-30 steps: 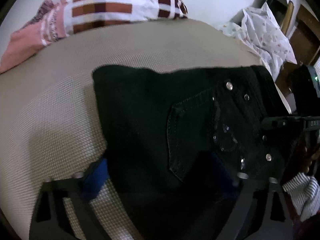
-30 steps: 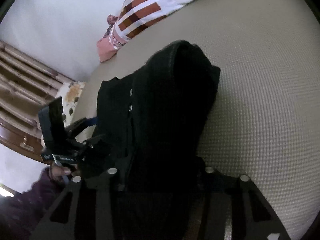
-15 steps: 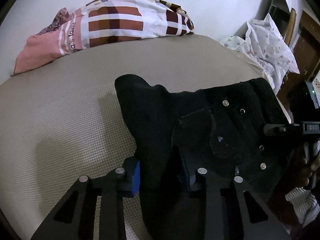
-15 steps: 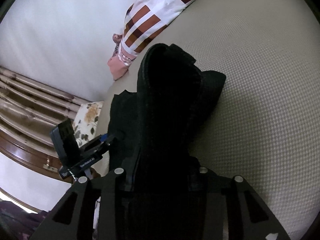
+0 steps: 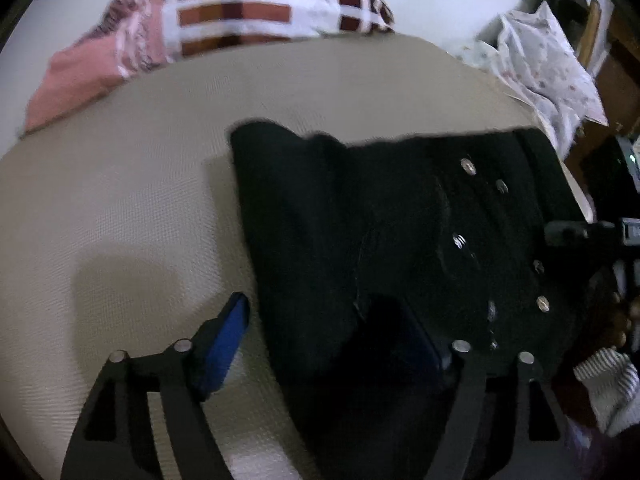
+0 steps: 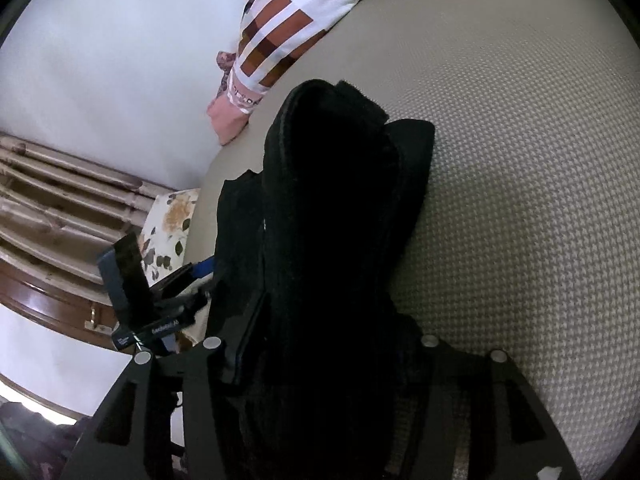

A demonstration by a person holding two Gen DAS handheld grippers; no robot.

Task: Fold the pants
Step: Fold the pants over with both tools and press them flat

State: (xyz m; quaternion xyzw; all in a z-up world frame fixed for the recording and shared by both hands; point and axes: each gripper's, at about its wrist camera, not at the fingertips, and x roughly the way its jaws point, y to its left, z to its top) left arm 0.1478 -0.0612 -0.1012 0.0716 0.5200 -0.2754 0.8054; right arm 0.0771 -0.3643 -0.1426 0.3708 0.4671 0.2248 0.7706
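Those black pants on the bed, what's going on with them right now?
A person is folding the black pants on a beige mattress with a handheld gripper in each hand. The left gripper is open, its fingers spread around the near edge of the fabric. The right gripper has a thick bunch of the pants between its fingers, though its grip is hidden by the cloth. A checkered blanket lies at the far edge by the wall.

Bed (image 5: pixel 120 208): beige woven cover under my work.
Checked blanket (image 5: pixel 248 12): brown, white and pink, bunched at the far edge by the white wall.
Floral cloth (image 5: pixel 548 64): pale, heaped at my right.
Wooden rails (image 6: pixel 60 200): beside the bed.
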